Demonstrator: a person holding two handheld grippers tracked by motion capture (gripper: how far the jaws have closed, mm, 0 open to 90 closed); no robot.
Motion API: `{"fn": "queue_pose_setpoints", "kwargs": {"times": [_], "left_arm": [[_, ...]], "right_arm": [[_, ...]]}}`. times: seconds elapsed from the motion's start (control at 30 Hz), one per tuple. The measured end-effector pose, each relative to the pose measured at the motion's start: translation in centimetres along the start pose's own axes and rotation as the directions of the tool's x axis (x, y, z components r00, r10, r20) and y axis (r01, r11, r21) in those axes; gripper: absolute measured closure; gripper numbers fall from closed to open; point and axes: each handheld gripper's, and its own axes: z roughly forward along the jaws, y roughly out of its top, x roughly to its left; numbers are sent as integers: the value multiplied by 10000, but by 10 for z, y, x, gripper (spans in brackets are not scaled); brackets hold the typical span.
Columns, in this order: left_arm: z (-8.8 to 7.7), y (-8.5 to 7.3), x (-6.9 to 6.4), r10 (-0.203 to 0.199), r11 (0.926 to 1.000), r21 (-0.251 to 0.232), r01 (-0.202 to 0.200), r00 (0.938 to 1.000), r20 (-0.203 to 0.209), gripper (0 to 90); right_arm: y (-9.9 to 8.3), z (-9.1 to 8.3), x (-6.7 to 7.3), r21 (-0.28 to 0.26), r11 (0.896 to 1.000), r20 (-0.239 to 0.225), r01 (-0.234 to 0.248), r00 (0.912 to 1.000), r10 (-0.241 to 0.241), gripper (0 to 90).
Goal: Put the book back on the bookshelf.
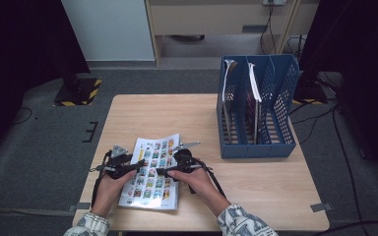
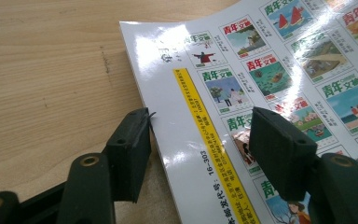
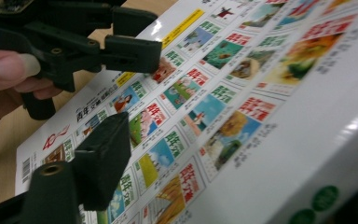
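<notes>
Lying flat at the near edge of the pale wooden table (image 1: 256, 177), glossy white magazine printed with rows of small colour covers (image 1: 153, 169). Straddled its left edge, left gripper (image 2: 198, 149), jaws wide apart, nothing held, likely for pinching. Right gripper (image 1: 163, 171): cannot tell.

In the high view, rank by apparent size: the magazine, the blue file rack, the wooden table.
1. wooden table
2. blue file rack
3. magazine; it lies nearer the camera yet still looks smallest.
</notes>
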Motion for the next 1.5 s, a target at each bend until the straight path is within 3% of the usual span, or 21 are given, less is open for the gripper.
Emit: {"fn": "queue_pose_setpoints", "kwargs": {"times": [0.2,0.47,0.5,0.57,0.67,0.77,0.97,1.17,1.4,1.5], "left_arm": [[0,0,1,-143,9999,16,143,9999,-6,402],[-2,1,2,-416,9991,50,416,9991,59,423],[-2,1,2,-430,9991,18,430,9990,75,423],[-2,2,0,-387,9992,-34,388,9992,108,429],[-2,2,-1,-440,9990,-66,441,9989,146,419],[-2,3,0,-470,9988,-117,473,9987,215,418],[-4,6,-1,-508,9973,-503,527,9980,377,367],[-5,6,0,-393,9972,-618,418,9984,412,253],[2,4,3,-560,9974,-387,605,9925,1089,186],[4,4,2,-443,9983,-331,485,9922,1168,169]], "right_arm": [[0,4,2,149,9997,-196,-199,9996,202,266],[6,-7,2,-127,9988,-89,-471,9989,470,521],[8,-10,4,-196,9989,-44,-433,9991,433,618],[11,-14,6,-156,9996,182,231,9996,-228,611],[14,-17,10,-116,9978,426,649,9970,-644,612],[14,-18,12,-124,9976,523,685,9963,-677,614],[19,-23,17,-353,9906,789,1321,9885,-1290,621],[22,-29,18,-532,9843,1111,1682,9806,-1616,625],[25,-36,14,-728,9749,1381,2102,9702,-1989,626],[26,-38,13,-856,9689,1517,2323,9641,-2178,628]]}}
